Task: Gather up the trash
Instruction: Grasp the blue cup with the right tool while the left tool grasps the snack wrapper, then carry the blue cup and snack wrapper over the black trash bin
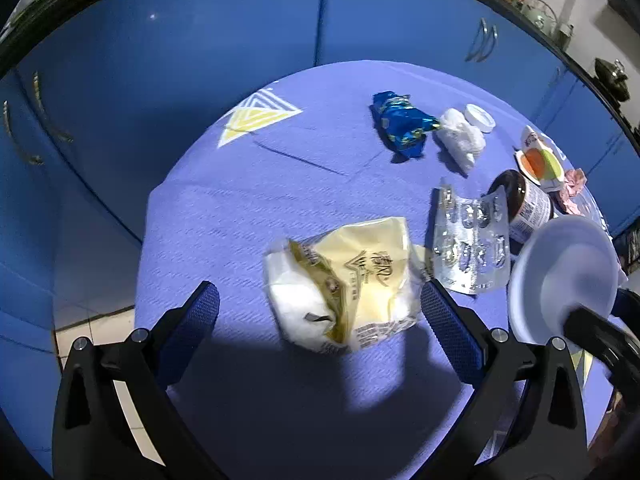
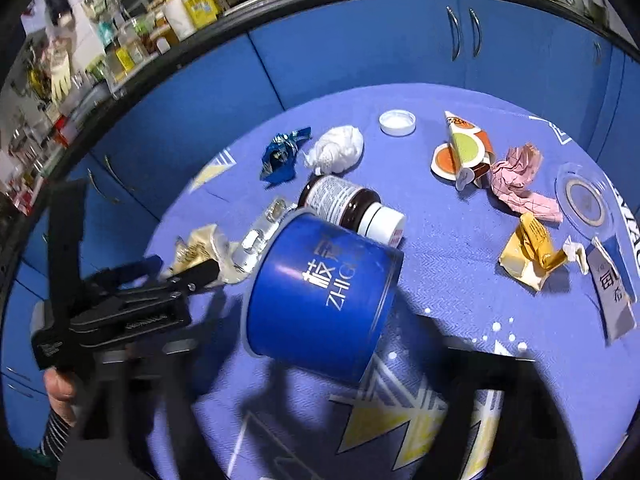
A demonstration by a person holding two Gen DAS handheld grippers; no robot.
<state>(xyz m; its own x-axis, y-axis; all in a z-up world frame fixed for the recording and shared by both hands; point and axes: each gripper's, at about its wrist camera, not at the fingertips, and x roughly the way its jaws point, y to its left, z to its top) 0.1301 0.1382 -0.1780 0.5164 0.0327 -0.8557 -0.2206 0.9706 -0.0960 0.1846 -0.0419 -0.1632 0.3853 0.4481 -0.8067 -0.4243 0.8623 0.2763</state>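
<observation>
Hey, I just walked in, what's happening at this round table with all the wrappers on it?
A person is clearing trash off the table with tongs in each hand. The left tongs are open over a cream snack wrapper, not pinching it. The right tongs are at the rim of a tilted blue cup; blur hides whether they grip it. A blister pack, a brown bottle and a blue foil wrapper lie untouched.
</observation>
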